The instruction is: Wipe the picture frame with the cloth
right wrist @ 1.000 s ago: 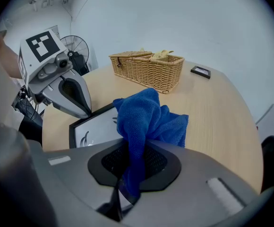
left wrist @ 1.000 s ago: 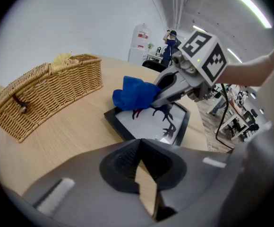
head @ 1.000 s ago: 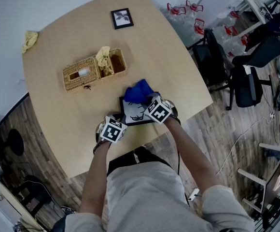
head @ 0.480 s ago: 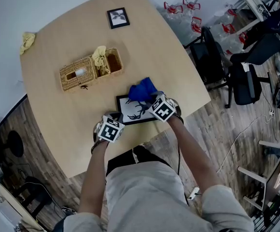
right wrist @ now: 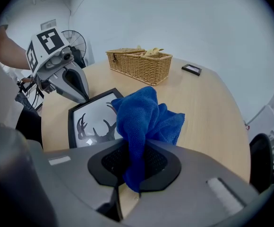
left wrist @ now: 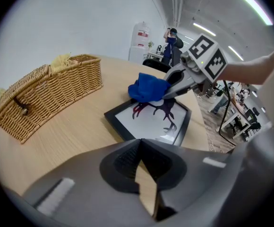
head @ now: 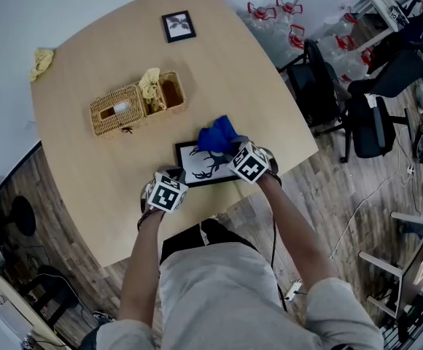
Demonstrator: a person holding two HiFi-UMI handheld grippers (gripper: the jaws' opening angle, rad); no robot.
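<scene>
A black picture frame (head: 201, 168) with an antler print lies flat near the table's front edge. My right gripper (head: 227, 149) is shut on a blue cloth (head: 216, 135), which rests on the frame's far right part. In the right gripper view the cloth (right wrist: 146, 117) bunches out of the jaws (right wrist: 134, 161) over the frame (right wrist: 93, 123). My left gripper (head: 178, 183) is shut with nothing in it, and its tips press at the frame's near left corner (right wrist: 78, 96). In the left gripper view the frame (left wrist: 151, 123) lies just beyond the shut jaws (left wrist: 141, 148).
A wicker basket (head: 137, 105) with yellow cloth in it stands behind the frame. A small framed picture (head: 178, 26) lies at the table's far edge, and a yellow rag (head: 41, 63) at the far left. Office chairs (head: 332, 93) stand off the table's right side.
The right gripper has slid the blue cloth a little toward the frame's far right corner. The left gripper has stayed at the near left corner.
</scene>
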